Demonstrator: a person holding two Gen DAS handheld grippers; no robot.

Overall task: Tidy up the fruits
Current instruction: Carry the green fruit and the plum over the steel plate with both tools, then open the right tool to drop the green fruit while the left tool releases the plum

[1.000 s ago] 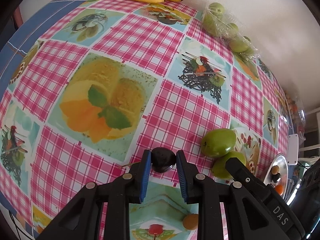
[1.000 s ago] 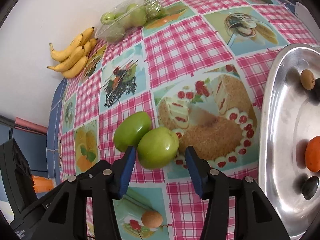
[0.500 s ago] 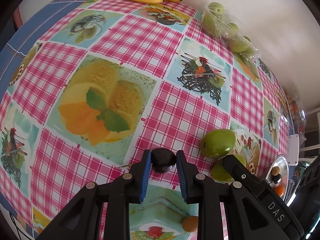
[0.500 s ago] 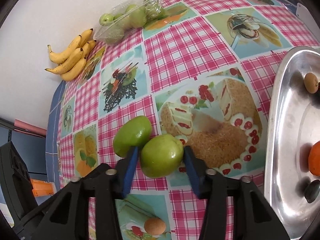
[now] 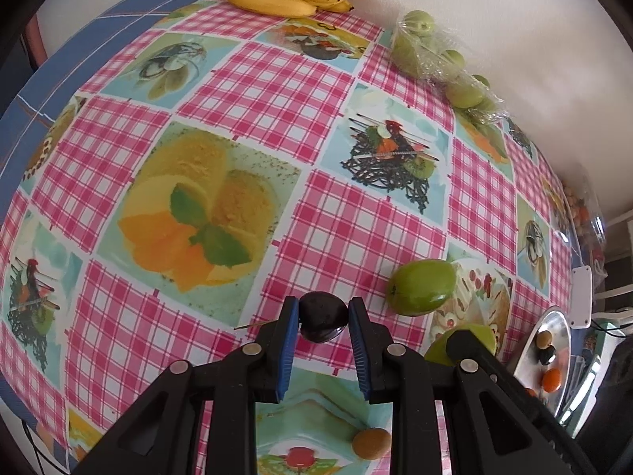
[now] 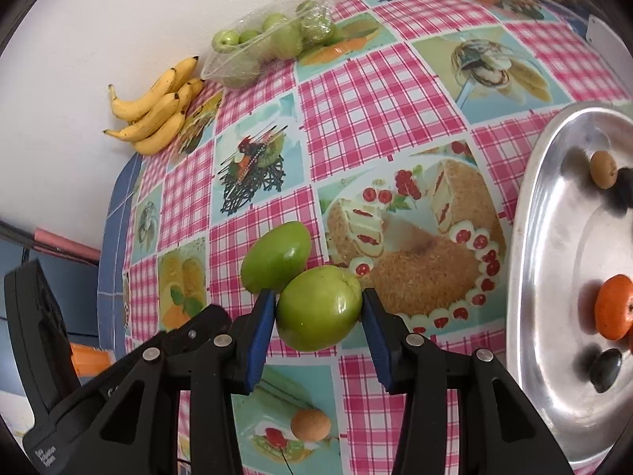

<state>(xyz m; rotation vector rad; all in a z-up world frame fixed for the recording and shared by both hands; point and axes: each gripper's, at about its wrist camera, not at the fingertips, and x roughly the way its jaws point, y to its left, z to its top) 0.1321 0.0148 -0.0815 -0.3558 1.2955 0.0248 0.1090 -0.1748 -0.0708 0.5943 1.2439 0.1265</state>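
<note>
My left gripper (image 5: pixel 322 318) is shut on a dark plum (image 5: pixel 321 316), held just above the checked tablecloth. My right gripper (image 6: pixel 318 308) is shut on a green fruit (image 6: pixel 318 308), lifted slightly beside a second green fruit (image 6: pixel 275 256) that lies on the cloth. In the left wrist view that second green fruit (image 5: pixel 421 286) lies to the right, and the held green fruit (image 5: pixel 445 343) shows behind the right gripper's body. A steel tray (image 6: pixel 530 261) at the right holds an orange (image 6: pixel 612 306), a brown fruit (image 6: pixel 603 168) and dark plums (image 6: pixel 605 369).
A bunch of bananas (image 6: pixel 156 107) and a clear bag of green fruits (image 6: pixel 273 45) lie along the wall at the back. A small brown fruit (image 6: pixel 310 424) lies on the cloth near the front edge. The table's blue edge (image 5: pixel 23 107) is at the left.
My right gripper has closed on the green fruit and lifted it slightly away from the other one. My left gripper has kept hold of the plum.
</note>
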